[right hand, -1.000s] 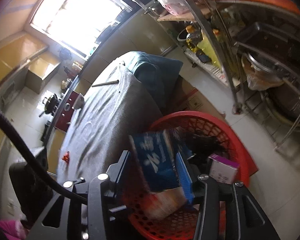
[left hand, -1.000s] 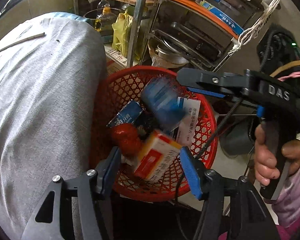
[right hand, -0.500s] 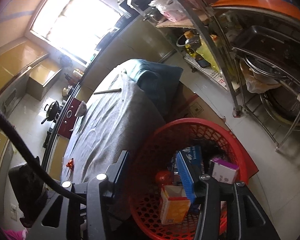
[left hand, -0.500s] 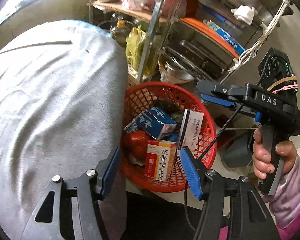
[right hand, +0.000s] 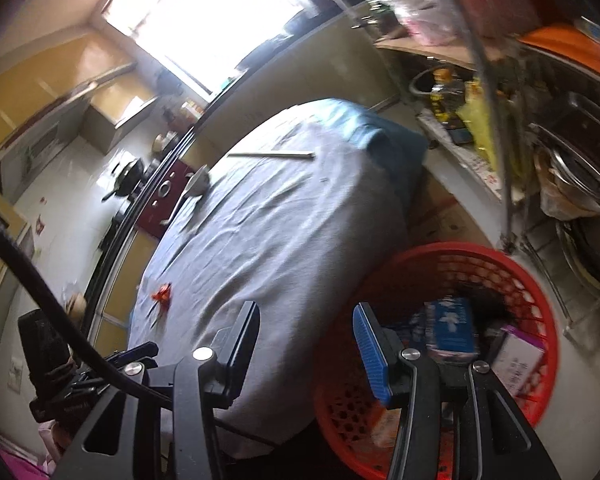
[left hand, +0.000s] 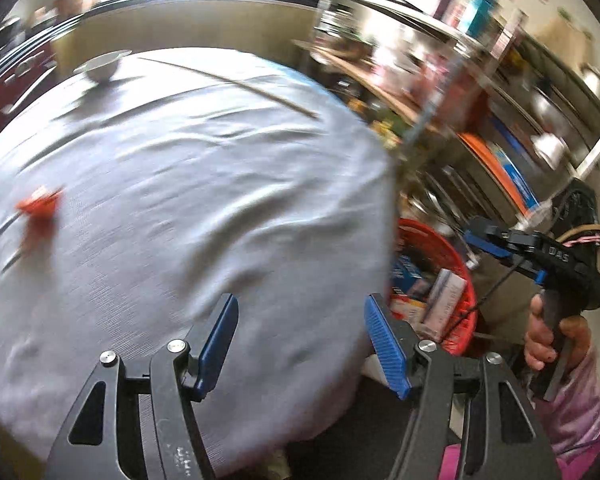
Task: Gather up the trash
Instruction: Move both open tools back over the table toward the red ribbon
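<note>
A red mesh basket [right hand: 540, 292] stands on the floor beside the table and holds several boxes, among them a blue one [right hand: 452, 328] and a purple-white one [right hand: 518, 356]. It also shows in the left wrist view [left hand: 428, 236]. My left gripper [left hand: 300, 332] is open and empty above the grey tablecloth [left hand: 188, 208]. My right gripper [right hand: 306, 344] is open and empty over the table edge and basket; it appears in the left wrist view [left hand: 496, 236]. A red scrap [left hand: 40, 210] lies on the cloth at the left, also seen in the right wrist view [right hand: 162, 294].
A white bowl [left hand: 104, 66] and a long thin stick [left hand: 228, 82] lie at the far end of the table. A metal rack [right hand: 548, 128] with pans and bottles stands behind the basket. A kitchen counter with a stove [right hand: 132, 176] runs along the far side.
Both grippers have pulled back and swung from the basket toward the table. The orange-white box and the blue box, dropped earlier, lie in the basket. The view is blurred by motion.
</note>
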Demonstrator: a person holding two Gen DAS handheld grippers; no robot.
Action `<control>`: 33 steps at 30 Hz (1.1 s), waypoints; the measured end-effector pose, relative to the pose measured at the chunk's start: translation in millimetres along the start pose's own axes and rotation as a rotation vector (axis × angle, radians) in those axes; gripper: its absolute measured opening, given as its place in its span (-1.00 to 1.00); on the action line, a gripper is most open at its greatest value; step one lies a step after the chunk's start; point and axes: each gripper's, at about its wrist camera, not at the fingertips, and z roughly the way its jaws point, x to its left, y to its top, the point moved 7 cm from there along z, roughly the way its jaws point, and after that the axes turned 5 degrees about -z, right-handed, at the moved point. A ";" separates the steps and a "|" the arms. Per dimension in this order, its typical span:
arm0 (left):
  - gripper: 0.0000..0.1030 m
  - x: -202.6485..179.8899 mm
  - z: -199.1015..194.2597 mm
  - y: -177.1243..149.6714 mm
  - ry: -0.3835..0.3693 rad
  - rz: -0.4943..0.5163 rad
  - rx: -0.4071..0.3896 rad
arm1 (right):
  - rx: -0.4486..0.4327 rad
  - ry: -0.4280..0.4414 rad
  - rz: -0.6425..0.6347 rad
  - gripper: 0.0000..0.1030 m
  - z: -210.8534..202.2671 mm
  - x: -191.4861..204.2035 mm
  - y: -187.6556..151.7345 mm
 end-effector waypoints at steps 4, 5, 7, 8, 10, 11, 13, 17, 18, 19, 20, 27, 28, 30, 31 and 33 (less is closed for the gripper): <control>0.29 50.4 -23.2 -9.2 0.112 -0.073 -0.045 | 0.037 0.031 -0.068 0.02 19.4 37.1 1.4; 0.29 63.5 -29.1 -10.5 0.142 -0.092 -0.058 | 0.045 0.040 -0.082 0.02 23.7 45.6 0.9; 0.29 88.8 -39.2 -11.9 0.180 -0.142 -0.073 | 0.068 0.064 -0.118 0.02 36.3 67.0 -1.0; 0.29 100.5 -42.4 -12.7 0.190 -0.170 -0.078 | 0.079 0.070 -0.134 0.02 42.0 76.1 -3.1; 0.29 127.6 -51.2 -14.8 0.211 -0.238 -0.094 | 0.114 0.088 -0.184 0.02 56.2 99.3 -7.6; 0.29 141.0 -55.9 -17.1 0.225 -0.265 -0.102 | 0.126 0.095 -0.201 0.02 60.9 106.7 -10.0; 0.29 163.4 -63.3 -21.0 0.248 -0.312 -0.115 | 0.158 0.120 -0.249 0.02 74.9 131.0 -15.0; 0.29 195.8 -72.5 -28.1 0.268 -0.390 -0.127 | 0.213 0.157 -0.347 0.02 101.1 174.6 -22.3; 0.29 200.7 -73.7 -28.9 0.270 -0.400 -0.129 | 0.223 0.164 -0.369 0.02 107.5 184.6 -23.4; 0.29 207.2 -75.0 -30.0 0.272 -0.414 -0.132 | 0.235 0.172 -0.398 0.02 115.6 196.1 -24.7; 0.29 211.2 -75.6 -30.5 0.272 -0.424 -0.133 | 0.247 0.181 -0.430 0.02 125.0 208.5 -25.6; 0.30 253.4 -83.7 -8.9 0.226 -0.564 -0.158 | 0.322 0.246 -0.583 0.02 200.9 285.3 -27.3; 0.30 260.2 -85.2 -1.6 0.226 -0.584 -0.168 | 0.331 0.253 -0.599 0.02 211.5 293.4 -27.7; 0.30 276.1 -91.3 14.9 0.233 -0.622 -0.195 | 0.352 0.269 -0.630 0.02 238.5 313.1 -27.6; 0.30 284.1 -93.9 24.3 0.242 -0.637 -0.204 | 0.358 0.274 -0.643 0.02 250.1 319.5 -26.2; 0.30 298.1 -98.1 42.0 0.261 -0.655 -0.221 | 0.369 0.279 -0.664 0.02 278.7 333.1 -23.0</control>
